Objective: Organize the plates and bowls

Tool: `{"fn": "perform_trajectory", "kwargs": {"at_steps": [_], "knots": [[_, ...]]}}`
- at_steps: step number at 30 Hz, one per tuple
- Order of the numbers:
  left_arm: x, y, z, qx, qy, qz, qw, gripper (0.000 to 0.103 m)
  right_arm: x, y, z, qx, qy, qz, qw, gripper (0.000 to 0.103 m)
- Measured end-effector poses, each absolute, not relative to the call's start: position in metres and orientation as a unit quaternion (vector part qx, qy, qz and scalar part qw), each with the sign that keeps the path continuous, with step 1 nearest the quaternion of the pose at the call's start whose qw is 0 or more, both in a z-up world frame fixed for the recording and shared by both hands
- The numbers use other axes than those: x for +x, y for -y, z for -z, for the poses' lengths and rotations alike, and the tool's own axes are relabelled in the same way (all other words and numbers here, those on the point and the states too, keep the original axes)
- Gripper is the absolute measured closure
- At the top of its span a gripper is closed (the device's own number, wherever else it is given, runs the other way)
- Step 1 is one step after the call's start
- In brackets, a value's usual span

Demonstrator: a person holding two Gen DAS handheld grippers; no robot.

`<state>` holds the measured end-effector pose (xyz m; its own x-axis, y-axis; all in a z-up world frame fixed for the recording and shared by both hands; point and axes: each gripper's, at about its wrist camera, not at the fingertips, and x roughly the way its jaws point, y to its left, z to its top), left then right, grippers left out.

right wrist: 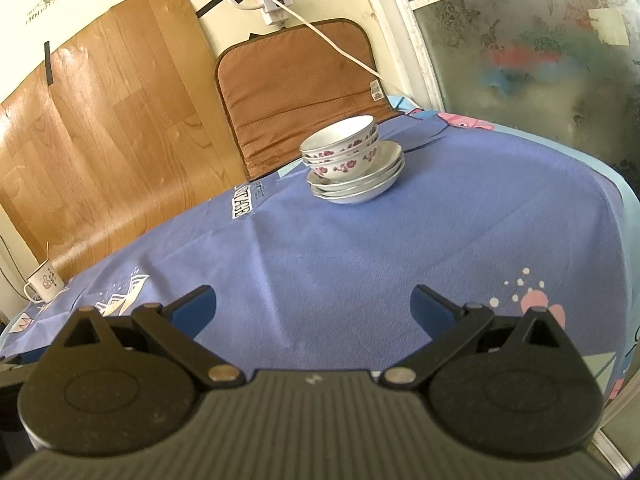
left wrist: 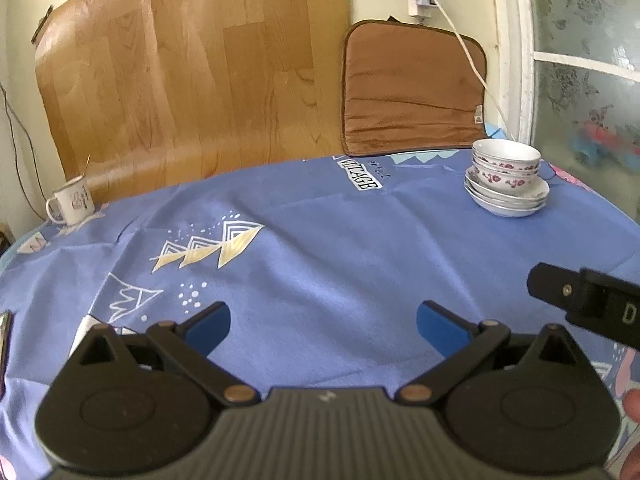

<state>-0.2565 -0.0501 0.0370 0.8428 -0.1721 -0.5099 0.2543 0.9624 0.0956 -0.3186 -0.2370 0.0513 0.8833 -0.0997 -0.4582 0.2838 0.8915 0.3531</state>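
Left gripper [left wrist: 323, 326]: jaws spread wide, nothing between the blue pads [left wrist: 212, 326], held above the blue patterned cloth [left wrist: 320, 232] that covers the surface. Right gripper [right wrist: 313, 310]: jaws likewise spread wide and holding nothing, also above the cloth. A black part of the right gripper enters the left wrist view at 3 o'clock.

Crockery: one pile. The bowls [left wrist: 505, 162], white with a dark red flower band, are nested one inside another and sit on a stack of shallow white plates [left wrist: 506, 200]. At least two bowls and three plates can be counted; the exact number cannot be told. In the left wrist view the pile stands at 2 o'clock, well apart from the gripper, near the far edge of the surface. In the right wrist view the bowls [right wrist: 344, 148] and plates [right wrist: 360, 186] stand at 12 o'clock, well ahead of the gripper. The pile is upright.

Other items: a white mug [left wrist: 72, 202] at 10 o'clock in the left wrist view, at the far left edge of the surface, well apart from the pile. A brown cushion [left wrist: 412, 88] leans against the wall behind the pile, beside a wood-grain sheet [left wrist: 192, 80]. A white cable [left wrist: 460, 36] hangs across the cushion
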Motion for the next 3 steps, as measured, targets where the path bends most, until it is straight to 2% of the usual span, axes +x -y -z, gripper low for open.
{"fn": "perform_trajectory", "kwargs": {"at_steps": [3], "knots": [[-0.2576,0.052,-0.0371,0.083,-0.255,0.12,0.956,0.0,-0.318,0.2361,-0.0507,0.209,-0.219,0.102,0.948,0.0]]}}
